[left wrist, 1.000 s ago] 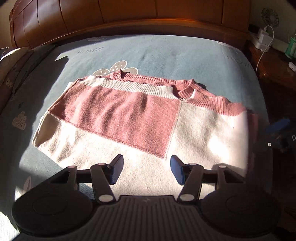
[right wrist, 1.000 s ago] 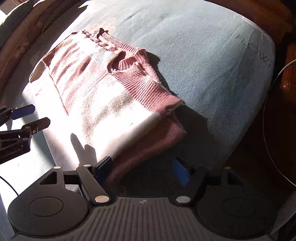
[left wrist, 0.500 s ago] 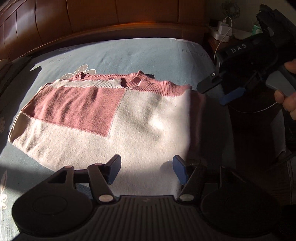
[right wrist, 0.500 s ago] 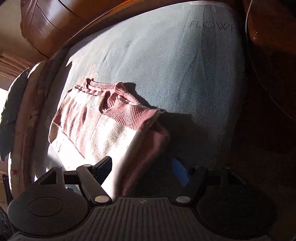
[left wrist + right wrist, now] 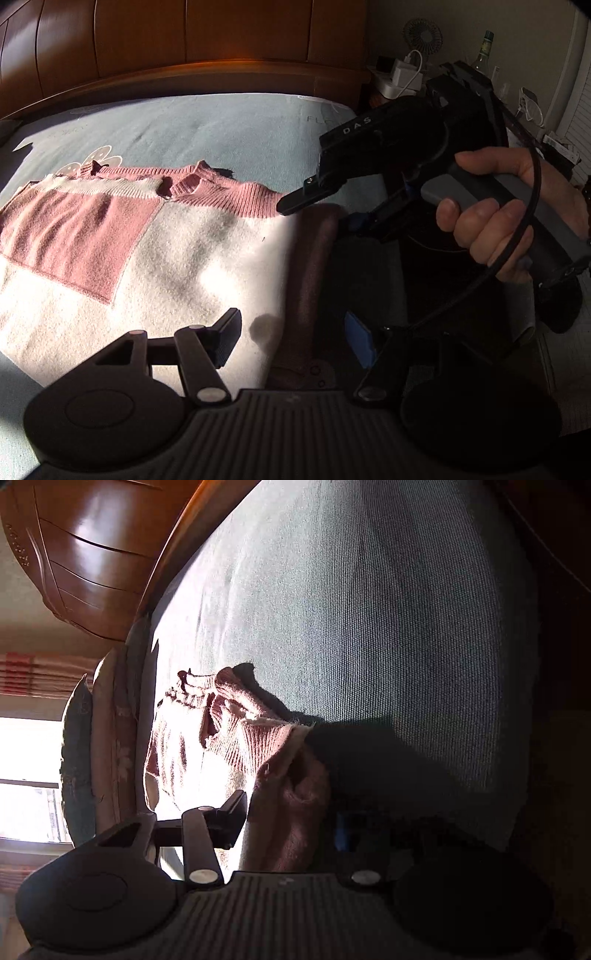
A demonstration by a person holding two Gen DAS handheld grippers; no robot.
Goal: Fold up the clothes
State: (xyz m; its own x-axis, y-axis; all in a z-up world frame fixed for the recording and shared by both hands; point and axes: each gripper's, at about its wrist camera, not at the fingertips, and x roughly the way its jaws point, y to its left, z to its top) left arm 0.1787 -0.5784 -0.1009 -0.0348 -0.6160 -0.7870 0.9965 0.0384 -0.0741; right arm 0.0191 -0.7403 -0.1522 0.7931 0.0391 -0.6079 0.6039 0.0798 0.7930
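A pink and cream knit sweater lies flat on the blue-grey bed sheet, its sleeves folded in. My left gripper is open, its jaws straddling the sweater's right folded edge near the hem. My right gripper shows in the left wrist view, held by a hand, open at the sweater's right shoulder. In the right wrist view the right gripper is open around the sweater's folded pink edge.
A wooden headboard runs along the back. A nightstand with a charger, fan and bottle stands at the right. Pillows lie at the bed's far side by a bright window.
Both grippers have moved to the sweater's right edge. The right gripper rolled sideways and came down at the shoulder; the left shifted right to the hem side.
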